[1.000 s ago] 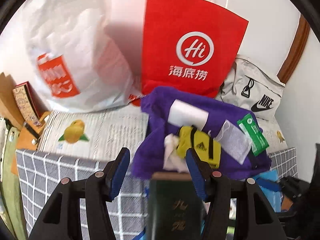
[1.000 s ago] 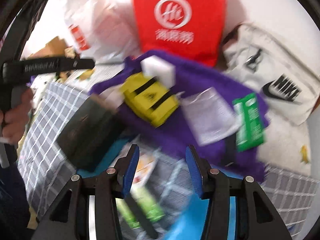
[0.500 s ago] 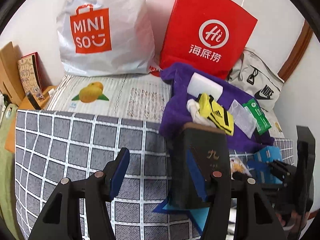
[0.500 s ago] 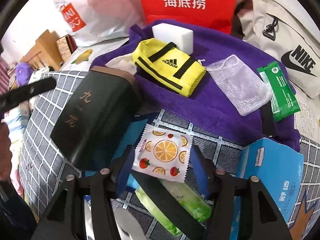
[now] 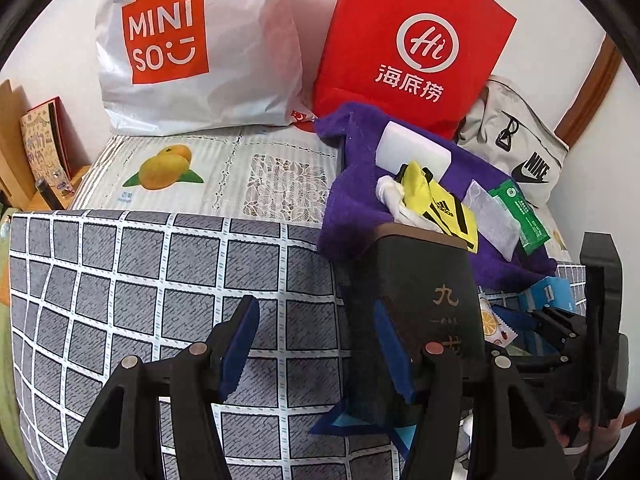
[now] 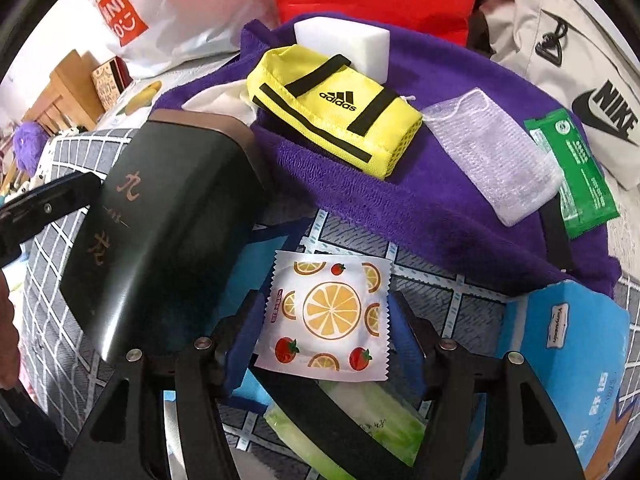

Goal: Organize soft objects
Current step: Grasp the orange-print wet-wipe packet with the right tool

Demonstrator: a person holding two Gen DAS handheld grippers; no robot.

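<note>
Two shopping bags stand at twelve o'clock — one white plastic MINISO bag [image 5: 192, 48] and one red paper Hi bag [image 5: 412, 48]. One grey Nike fabric bag [image 5: 516, 152] sits at two o'clock. On one purple plush towel [image 6: 400, 184] lie one white foam block [image 6: 344, 44], one yellow Adidas mini duffel [image 6: 332, 112], one pale mesh pouch [image 6: 492, 152] and one green wipes packet [image 6: 580, 176]. One dark box [image 6: 160, 220] — one fruit-print sachet [image 6: 328, 316] at six.

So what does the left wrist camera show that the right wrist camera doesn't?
Only the left wrist view shows the mango print mat in full and the Hi logo on the red paper bag. Only the right wrist view shows the whole fruit-print sachet between the right claw fingers, and the green pack beneath. Both show the purple towel, yellow adidas pouch, white sponge and dark box.
</note>
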